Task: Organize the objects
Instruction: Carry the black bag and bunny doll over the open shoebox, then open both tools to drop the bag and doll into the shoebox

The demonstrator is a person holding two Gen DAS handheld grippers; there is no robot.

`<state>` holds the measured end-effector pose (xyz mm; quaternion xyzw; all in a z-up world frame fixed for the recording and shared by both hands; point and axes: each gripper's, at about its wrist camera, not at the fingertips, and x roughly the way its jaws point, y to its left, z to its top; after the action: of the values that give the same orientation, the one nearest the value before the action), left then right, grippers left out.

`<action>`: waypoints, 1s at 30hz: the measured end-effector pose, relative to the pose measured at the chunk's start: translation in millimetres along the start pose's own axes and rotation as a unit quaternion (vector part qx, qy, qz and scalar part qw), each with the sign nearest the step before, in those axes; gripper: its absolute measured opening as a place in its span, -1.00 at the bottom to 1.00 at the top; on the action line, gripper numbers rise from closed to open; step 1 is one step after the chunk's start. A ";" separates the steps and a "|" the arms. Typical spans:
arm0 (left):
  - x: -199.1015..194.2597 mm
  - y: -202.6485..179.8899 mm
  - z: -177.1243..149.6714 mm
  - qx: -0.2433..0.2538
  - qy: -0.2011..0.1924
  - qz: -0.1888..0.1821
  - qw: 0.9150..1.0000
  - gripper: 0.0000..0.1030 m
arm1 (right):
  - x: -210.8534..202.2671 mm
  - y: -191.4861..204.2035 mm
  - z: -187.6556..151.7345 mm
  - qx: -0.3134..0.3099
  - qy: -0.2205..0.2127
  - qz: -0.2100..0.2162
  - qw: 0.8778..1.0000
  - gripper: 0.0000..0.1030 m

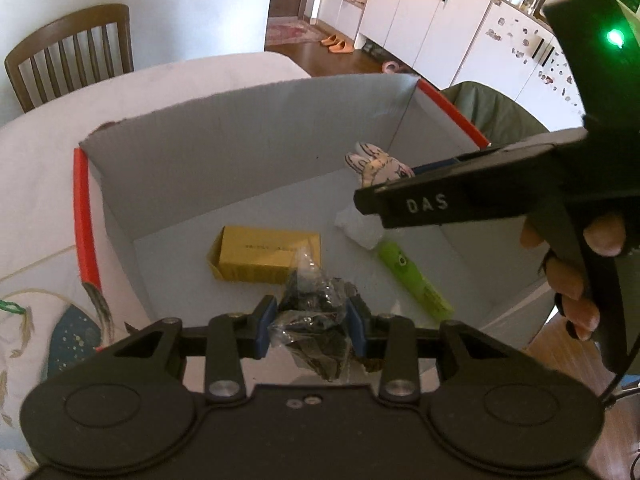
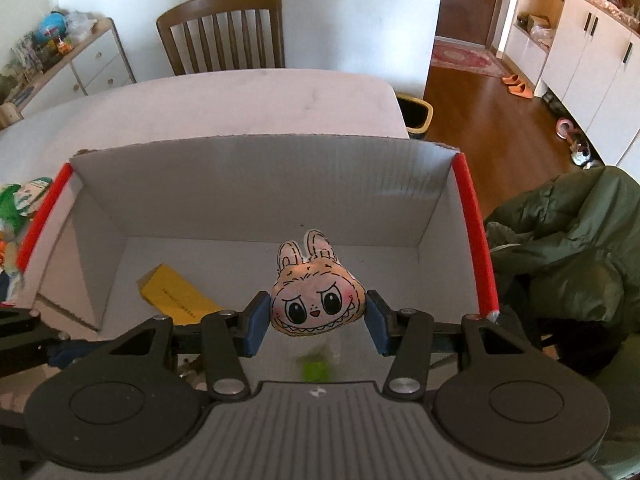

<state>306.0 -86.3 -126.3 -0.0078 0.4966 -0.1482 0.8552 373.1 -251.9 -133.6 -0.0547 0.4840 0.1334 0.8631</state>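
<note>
Two claws work over one white box (image 1: pixel 240 152) with red-taped edges, standing on the pale worktop (image 1: pixel 48 160). The left claw (image 1: pixel 310 326) is clamped on one crinkly clear bag (image 1: pixel 312 320) of dark bits, held above the box's near edge. The right claw (image 2: pixel 318 318) is clamped on one bunny-face toy (image 2: pixel 316 298), held over the box's middle.

Lying on the box floor: one yellow carton (image 1: pixel 266 258), one green tube (image 1: pixel 416 280) and one whitish clear wrapper (image 1: pixel 360 228) touching the tube's far end.

Around: one wooden chair (image 2: pixel 224 28) beyond the worktop, a green jacket (image 2: pixel 568 236) just beside the box's right wall, white cabinets (image 1: pixel 424 16) further off.

The left view shows the right claw side-on, with fingers (image 1: pixel 576 292) of a hand on its handle, covering most of the toy; only there does the whole tube show. In the right view the tube is a green blur below the toy, the carton is half hidden by the claw, and colourful items (image 2: pixel 16 216) lie left of the box
</note>
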 end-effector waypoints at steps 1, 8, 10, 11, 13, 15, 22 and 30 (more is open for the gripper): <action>1.6 0.7 0.0 -0.001 0.003 0.000 1.000 -0.29 | 1.7 0.7 -0.4 -0.001 0.002 -0.001 1.000 -0.03; 11.6 -1.7 5.4 -0.007 0.026 -0.002 1.000 -0.28 | 5.6 -1.2 1.0 -0.002 0.013 0.005 1.000 -0.03; 15.0 -2.4 6.5 -0.006 0.034 -0.002 0.999 -0.28 | 5.6 -2.5 0.8 0.000 0.016 0.007 1.000 -0.01; 17.8 -3.4 7.2 -0.006 0.038 -0.001 0.999 -0.28 | 6.0 -3.5 1.6 0.001 0.016 0.007 1.000 -0.01; 20.5 -4.0 8.9 -0.007 0.049 0.002 0.999 -0.28 | 5.6 -5.0 1.8 0.000 0.016 0.008 1.000 -0.01; 23.5 -3.8 10.4 -0.004 0.064 0.004 0.998 -0.28 | 5.9 -5.3 2.8 -0.004 0.020 0.012 1.000 -0.01; 28.6 -4.6 11.7 0.005 0.086 0.010 0.996 -0.21 | 0.1 -3.9 1.2 -0.020 0.019 0.015 1.000 0.02; 26.5 -9.8 12.4 0.019 0.081 0.028 0.996 0.40 | -13.8 -4.3 -2.0 -0.014 0.005 0.029 0.999 0.30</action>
<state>326.4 -104.3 -140.9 0.0343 0.5614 -0.1332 0.8160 365.8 -258.9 -123.0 -0.0539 0.4874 0.1648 0.8558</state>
